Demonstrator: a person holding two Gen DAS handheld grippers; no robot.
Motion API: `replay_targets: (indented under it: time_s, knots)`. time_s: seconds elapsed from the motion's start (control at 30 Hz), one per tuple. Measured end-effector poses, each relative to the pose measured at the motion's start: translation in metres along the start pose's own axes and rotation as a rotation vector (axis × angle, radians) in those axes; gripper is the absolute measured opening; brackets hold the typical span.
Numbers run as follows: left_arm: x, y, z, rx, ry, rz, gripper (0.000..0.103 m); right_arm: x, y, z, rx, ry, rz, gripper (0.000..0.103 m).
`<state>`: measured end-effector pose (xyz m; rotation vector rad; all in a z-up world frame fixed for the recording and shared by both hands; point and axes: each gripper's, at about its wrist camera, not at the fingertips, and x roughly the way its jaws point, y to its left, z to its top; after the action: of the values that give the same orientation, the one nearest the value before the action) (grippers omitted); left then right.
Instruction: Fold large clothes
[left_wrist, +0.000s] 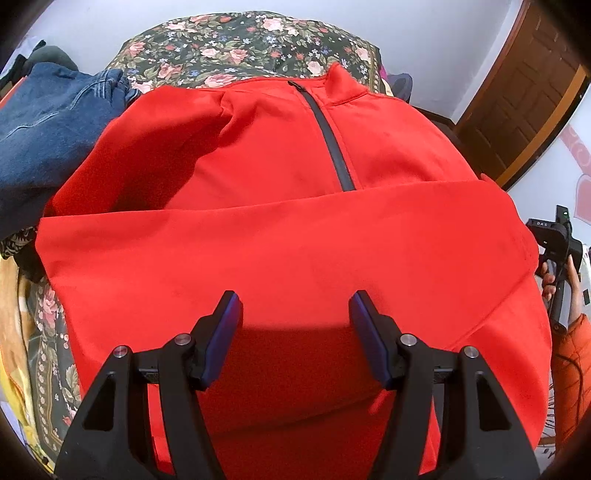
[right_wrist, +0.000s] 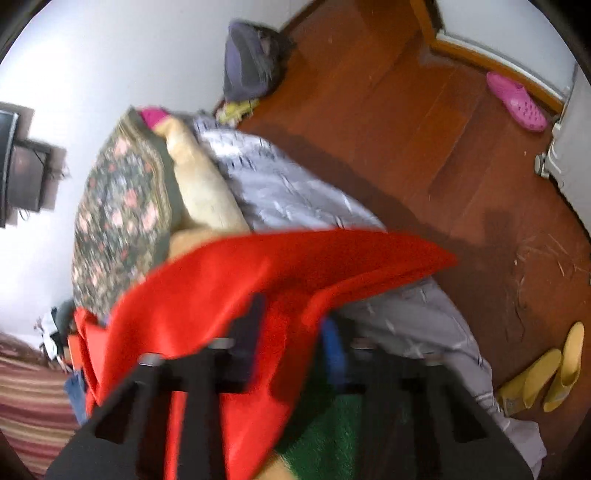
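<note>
Jacket (left_wrist: 295, 229) spread on your bed cover (left_wrist: 229, 48), jeans (left_wrist: 51, 125) at its left, your left gripper (left_wrist: 293, 317) above its hem, slippers (right_wrist: 546, 373) probably on floor (right_wrist: 424, 122) right of bed.

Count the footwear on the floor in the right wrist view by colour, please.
Pink clog: 1
Yellow slippers: 2
Total: 3
</note>
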<state>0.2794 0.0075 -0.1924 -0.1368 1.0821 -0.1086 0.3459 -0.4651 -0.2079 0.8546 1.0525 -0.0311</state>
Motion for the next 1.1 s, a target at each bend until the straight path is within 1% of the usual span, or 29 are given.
replay_targets:
  time_s: [0.07, 0.1, 0.13, 0.2, 0.27, 0.3, 0.37, 0.4, 0.47, 0.53, 0.6, 0.67, 0.73, 0.77, 0.8, 0.87, 0.9, 1.0, 1.1]
  knots:
    - [-0.002, 0.0, 0.0, 0.004, -0.004, 0.004, 0.062, -0.027, 0.011, 0.0, -0.053, -0.089, 0.01, 0.008]
    - [-0.003, 0.0, 0.0, 0.007, -0.007, 0.006, 0.062, -0.035, 0.018, 0.001, -0.076, -0.12, 0.013, 0.007]
    - [-0.005, -0.001, 0.0, 0.012, -0.012, 0.009, 0.062, -0.053, 0.029, 0.0, -0.12, -0.173, 0.02, 0.007]
    - [-0.009, -0.002, 0.0, 0.018, -0.023, 0.012, 0.062, -0.081, 0.048, 0.0, -0.19, -0.246, 0.048, 0.006]
    - [-0.014, -0.001, 0.001, 0.02, -0.038, 0.012, 0.062, -0.12, 0.078, -0.005, -0.288, -0.332, 0.087, 0.006]
    - [-0.017, -0.001, 0.002, 0.019, -0.048, 0.012, 0.062, -0.131, 0.087, -0.008, -0.32, -0.356, 0.099, 0.006]
    - [-0.025, 0.0, 0.002, 0.017, -0.07, 0.014, 0.062, -0.162, 0.117, -0.021, -0.43, -0.415, 0.142, 0.006]
    - [-0.028, 0.001, 0.003, 0.016, -0.079, 0.014, 0.062, -0.171, 0.129, -0.027, -0.472, -0.433, 0.155, 0.006]
    - [-0.035, 0.002, 0.004, 0.016, -0.096, 0.015, 0.062, -0.191, 0.161, -0.049, -0.589, -0.472, 0.181, 0.006]
    - [-0.041, 0.003, 0.003, 0.013, -0.111, 0.01, 0.062, -0.195, 0.182, -0.066, -0.659, -0.478, 0.206, 0.006]
    - [-0.048, 0.006, 0.002, 0.01, -0.124, 0.007, 0.062, -0.193, 0.202, -0.086, -0.722, -0.455, 0.241, 0.006]
    - [-0.055, 0.008, 0.0, 0.009, -0.136, 0.007, 0.062, -0.181, 0.219, -0.111, -0.784, -0.398, 0.29, 0.006]
    - [-0.06, 0.011, -0.003, 0.014, -0.144, 0.008, 0.062, -0.162, 0.226, -0.133, -0.827, -0.36, 0.306, 0.006]
    - [-0.062, 0.012, -0.005, 0.017, -0.147, 0.009, 0.062, -0.148, 0.23, -0.148, -0.858, -0.319, 0.306, 0.006]
    - [-0.065, 0.013, -0.007, 0.021, -0.151, 0.013, 0.062, -0.136, 0.232, -0.155, -0.875, -0.282, 0.302, 0.006]
    - [-0.072, 0.016, -0.012, 0.029, -0.156, 0.011, 0.062, -0.102, 0.231, -0.181, -0.909, -0.165, 0.279, 0.006]
    - [-0.076, 0.016, -0.014, 0.033, -0.161, 0.006, 0.062, -0.09, 0.228, -0.187, -0.916, -0.127, 0.267, 0.006]
    - [-0.089, 0.018, -0.022, 0.056, -0.188, 0.004, 0.062, -0.053, 0.214, -0.213, -0.949, 0.014, 0.202, 0.006]
    - [-0.096, 0.018, -0.03, 0.084, -0.206, 0.016, 0.062, -0.033, 0.212, -0.229, -0.973, 0.089, 0.14, 0.008]
